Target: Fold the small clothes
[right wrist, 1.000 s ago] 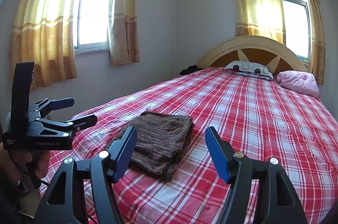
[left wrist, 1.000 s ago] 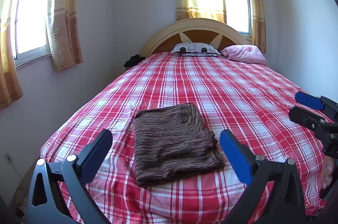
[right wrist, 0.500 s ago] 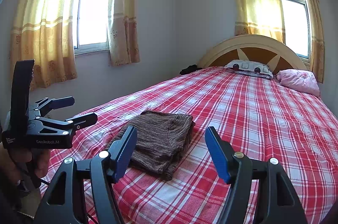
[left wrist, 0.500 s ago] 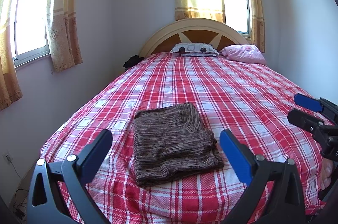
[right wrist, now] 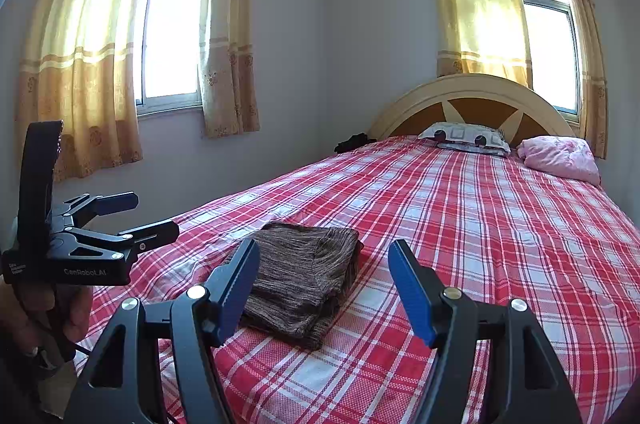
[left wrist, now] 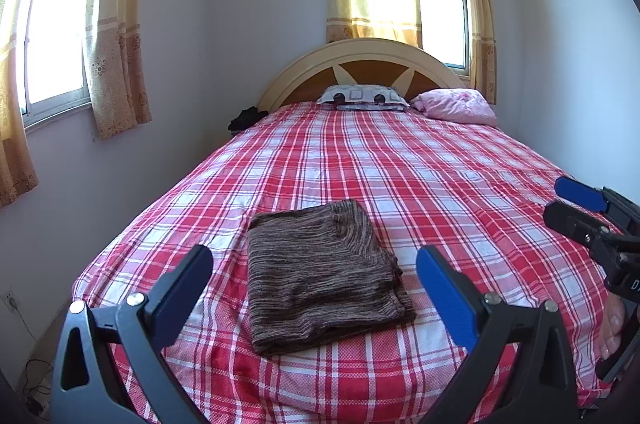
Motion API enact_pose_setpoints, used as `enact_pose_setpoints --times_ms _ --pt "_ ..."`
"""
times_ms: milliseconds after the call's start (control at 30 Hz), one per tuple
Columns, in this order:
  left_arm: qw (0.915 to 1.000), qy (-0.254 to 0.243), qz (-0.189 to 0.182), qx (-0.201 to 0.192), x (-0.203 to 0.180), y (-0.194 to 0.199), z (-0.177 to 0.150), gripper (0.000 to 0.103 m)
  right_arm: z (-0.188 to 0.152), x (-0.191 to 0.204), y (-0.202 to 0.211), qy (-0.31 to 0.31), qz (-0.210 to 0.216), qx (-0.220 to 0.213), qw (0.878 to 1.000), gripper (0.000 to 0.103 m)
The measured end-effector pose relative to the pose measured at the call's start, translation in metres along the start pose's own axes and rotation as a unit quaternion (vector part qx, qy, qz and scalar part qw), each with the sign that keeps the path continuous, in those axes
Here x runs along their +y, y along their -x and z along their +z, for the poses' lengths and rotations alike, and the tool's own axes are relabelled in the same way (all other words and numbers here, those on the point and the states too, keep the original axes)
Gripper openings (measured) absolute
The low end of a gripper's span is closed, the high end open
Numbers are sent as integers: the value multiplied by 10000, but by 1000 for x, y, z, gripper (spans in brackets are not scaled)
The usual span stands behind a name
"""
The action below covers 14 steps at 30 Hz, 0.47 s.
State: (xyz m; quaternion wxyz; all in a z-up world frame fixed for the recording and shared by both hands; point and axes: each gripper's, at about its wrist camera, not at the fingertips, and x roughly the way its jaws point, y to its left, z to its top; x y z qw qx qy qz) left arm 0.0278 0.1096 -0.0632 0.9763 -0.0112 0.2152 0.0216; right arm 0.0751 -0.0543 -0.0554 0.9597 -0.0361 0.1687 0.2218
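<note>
A folded brown knit garment (left wrist: 320, 272) lies flat near the foot of the red plaid bed (left wrist: 400, 176); the right wrist view shows the same garment (right wrist: 304, 272) from the side. My left gripper (left wrist: 314, 274) hovers in front of it, open, with nothing between its blue pads. It also appears in the right wrist view as the left gripper (right wrist: 136, 214), held in a hand at the left edge. My right gripper (right wrist: 324, 272) is open and holds nothing, to the right of the garment. In the left wrist view the right gripper (left wrist: 568, 200) pokes in at the right edge.
Two pillows lie at the headboard (left wrist: 360, 64): a patterned pillow (left wrist: 362, 98) and a pink pillow (left wrist: 456, 106). A dark object (left wrist: 244, 118) sits at the bed's far left corner. Curtained windows (right wrist: 172, 32) line the walls. A wall socket and cables (left wrist: 12, 302) are on the left, by the floor.
</note>
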Motion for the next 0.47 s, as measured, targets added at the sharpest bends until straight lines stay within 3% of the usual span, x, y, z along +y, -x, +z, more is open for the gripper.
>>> enact_pose_setpoints --times_ms 167,467 --pt "9999 -31 166 -14 -1 -2 -1 103 -2 1 -2 10 11 41 10000 68" --pt "9998 7 -20 203 0 -13 -9 103 -7 2 -6 35 51 176 9998 68"
